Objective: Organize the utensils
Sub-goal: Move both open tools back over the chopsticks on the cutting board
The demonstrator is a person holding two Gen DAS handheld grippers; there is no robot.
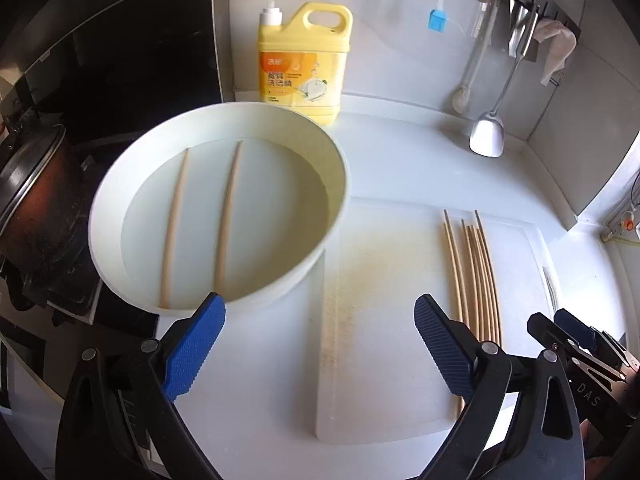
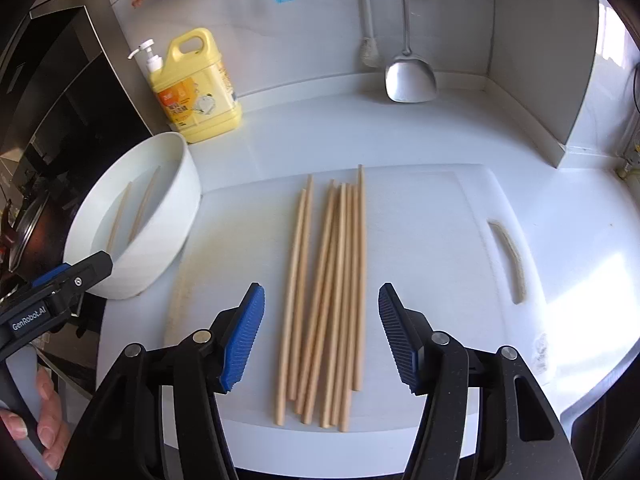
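Judging progress: I read the sorting as mostly done, with most chopsticks out of the basin and two left in it.
Landmark: the white plastic cutting board (image 2: 420,216), flat on the pale counter; I place everything against it.
Left of the board: the round white plastic basin (image 1: 120,184) touches the board's left edge and holds shallow water, I think.
Still to move: two pale wooden chopsticks (image 1: 226,216) lie side by side but apart on the basin floor.
Left gripper (image 1: 320,354): my black tongs with blue ribbed pads hang spread wide and empty, over the board's near left part, just beside the basin rim.
On the board: a loose bundle of pale wooden chopsticks (image 2: 332,300), roughly eight, lies lengthwise near the middle, some crossing; tips uneven.
Right gripper (image 2: 321,340): also wide apart, holding nothing, its pads straddling the near ends of the bundle; whether they touch the board I cannot tell.
Behind the board: a yellow detergent jug with a white pump (image 2: 198,88) and a steel spatula (image 2: 410,76) hanging at the wall.
Remaining, in my judgement: fetch the last two, then square up the bundle.
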